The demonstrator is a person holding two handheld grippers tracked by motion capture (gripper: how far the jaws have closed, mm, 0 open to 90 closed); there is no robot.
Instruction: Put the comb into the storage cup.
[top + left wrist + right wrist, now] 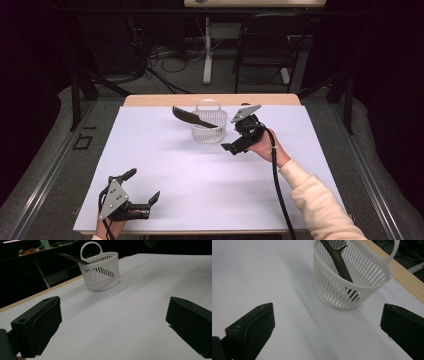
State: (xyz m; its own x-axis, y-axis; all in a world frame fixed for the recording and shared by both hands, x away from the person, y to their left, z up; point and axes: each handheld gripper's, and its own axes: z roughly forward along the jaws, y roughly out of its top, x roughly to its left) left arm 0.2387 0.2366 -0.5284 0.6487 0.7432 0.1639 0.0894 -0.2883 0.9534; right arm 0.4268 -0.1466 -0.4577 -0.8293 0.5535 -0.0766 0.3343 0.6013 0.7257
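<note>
1. Fingers of my right gripper [235, 146] stand wide apart with nothing between them; in the right gripper view the two black jaws frame bare white table and grip nothing.
2. My left gripper [143, 187] is just as wide open and empty, resting low at the near left corner of the table [165, 165], well apart from the work.
3. Near the far edge of the table stands the white slatted basket [208, 131], upright, its loop handle raised at the back.
4. Inside it is the dark comb [192, 118]: the handle end sits down in the basket against the bottom, and the toothed end leans out over the rim, tilted up and away to the left in the high view.
5. My right gripper hovers just beside the basket on its right, not touching it or the comb.
6. I judge the comb to be placed and let go of, so the step in hand looks like the release and clearing away from the basket.
7. If so, the next move calls for drawing my right hand [265, 145] back toward me without brushing the basket, which looks light and could slide or tip.
8. If the comb is to come out again instead, I would need to reach over the rim and close on its leaning shaft, keeping the basket from lifting with it.
</note>
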